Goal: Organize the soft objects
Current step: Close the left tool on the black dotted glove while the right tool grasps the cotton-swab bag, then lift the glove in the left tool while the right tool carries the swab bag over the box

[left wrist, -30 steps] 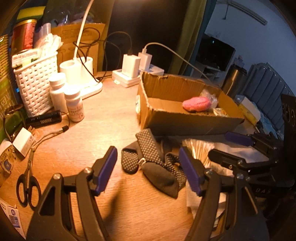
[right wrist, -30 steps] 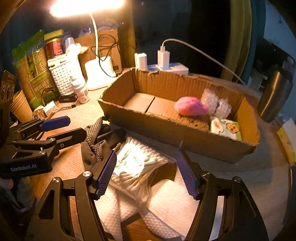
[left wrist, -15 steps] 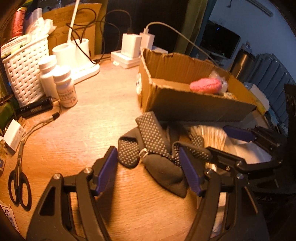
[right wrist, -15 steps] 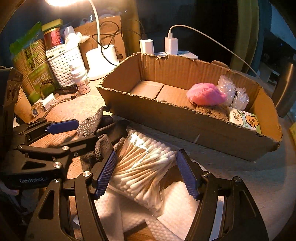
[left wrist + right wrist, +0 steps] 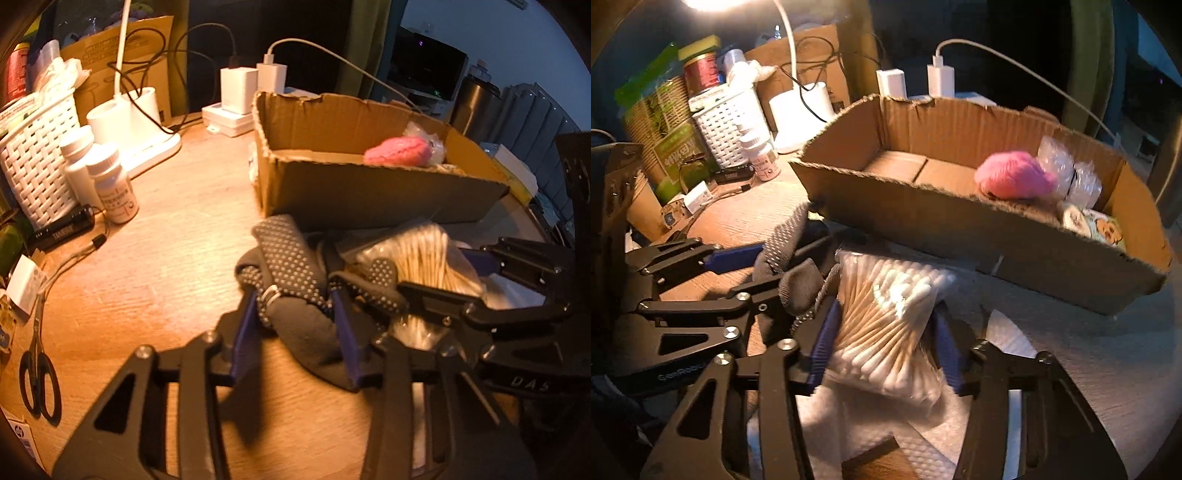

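My left gripper (image 5: 297, 328) is shut on black dotted gloves (image 5: 291, 266) lying on the wooden table in front of the cardboard box (image 5: 369, 195). My right gripper (image 5: 882, 332) is shut on a clear bag of cotton swabs (image 5: 886, 314), right beside the gloves (image 5: 798, 258). The bag also shows in the left wrist view (image 5: 424, 258). The box (image 5: 960, 221) holds a pink fuzzy object (image 5: 1012, 175), crinkly clear packets (image 5: 1067, 173) and a small printed pack (image 5: 1100, 229).
White padded sheets (image 5: 879, 417) lie under the swab bag. At the left stand a white basket (image 5: 33, 166), pill bottles (image 5: 110, 184), a lamp base (image 5: 122, 114), a black tube (image 5: 62, 229) and scissors (image 5: 37, 373). Chargers (image 5: 240, 92) sit behind the box.
Both grippers moved forward and down and closed: the left onto the gloves, the right onto the swab bag.
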Demonstrator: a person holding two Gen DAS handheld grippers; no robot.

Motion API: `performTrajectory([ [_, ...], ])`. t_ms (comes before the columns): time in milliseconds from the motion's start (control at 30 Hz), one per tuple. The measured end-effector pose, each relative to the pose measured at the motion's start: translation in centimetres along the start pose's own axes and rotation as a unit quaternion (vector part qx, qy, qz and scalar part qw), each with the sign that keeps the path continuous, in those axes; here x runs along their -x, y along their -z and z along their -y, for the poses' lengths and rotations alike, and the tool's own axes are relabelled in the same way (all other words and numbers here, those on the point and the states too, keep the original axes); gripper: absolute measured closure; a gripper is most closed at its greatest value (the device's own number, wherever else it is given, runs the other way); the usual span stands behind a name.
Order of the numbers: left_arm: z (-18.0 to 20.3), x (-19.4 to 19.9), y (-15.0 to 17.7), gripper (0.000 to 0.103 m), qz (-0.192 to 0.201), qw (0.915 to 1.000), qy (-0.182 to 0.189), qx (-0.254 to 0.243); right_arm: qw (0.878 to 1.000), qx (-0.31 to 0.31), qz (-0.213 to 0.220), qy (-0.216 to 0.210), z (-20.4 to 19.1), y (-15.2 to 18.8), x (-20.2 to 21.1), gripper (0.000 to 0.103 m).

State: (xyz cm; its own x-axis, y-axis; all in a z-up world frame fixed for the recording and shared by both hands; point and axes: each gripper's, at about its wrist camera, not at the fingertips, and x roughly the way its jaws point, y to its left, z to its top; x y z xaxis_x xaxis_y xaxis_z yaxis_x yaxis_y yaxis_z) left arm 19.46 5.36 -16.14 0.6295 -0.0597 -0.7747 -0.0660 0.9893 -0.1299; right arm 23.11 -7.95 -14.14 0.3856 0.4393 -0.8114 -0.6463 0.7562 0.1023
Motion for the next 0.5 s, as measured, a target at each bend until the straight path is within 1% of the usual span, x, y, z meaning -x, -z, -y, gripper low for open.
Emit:
performTrajectory([
  [33,0.0,0.1,0.0,0.065,0.000,1.0000,0.003,0.001,1.000,0.002,0.004,0.000,0.0,0.0,0.2,0.056],
  [167,0.2,0.7,0.0,0.067,0.010,0.9999,0.010,0.005,1.000,0.003,0.021,0.002,0.2,-0.2,1.6,0.057],
  [333,0.6,2.5,-0.3,0.067,0.033,0.9992,0.020,0.003,0.999,-0.001,0.043,0.004,0.7,-0.4,3.4,0.057],
  [500,1.1,4.1,-0.9,0.067,0.054,0.9984,0.016,0.000,0.998,-0.003,0.070,0.008,1.1,-0.5,5.6,0.057],
])
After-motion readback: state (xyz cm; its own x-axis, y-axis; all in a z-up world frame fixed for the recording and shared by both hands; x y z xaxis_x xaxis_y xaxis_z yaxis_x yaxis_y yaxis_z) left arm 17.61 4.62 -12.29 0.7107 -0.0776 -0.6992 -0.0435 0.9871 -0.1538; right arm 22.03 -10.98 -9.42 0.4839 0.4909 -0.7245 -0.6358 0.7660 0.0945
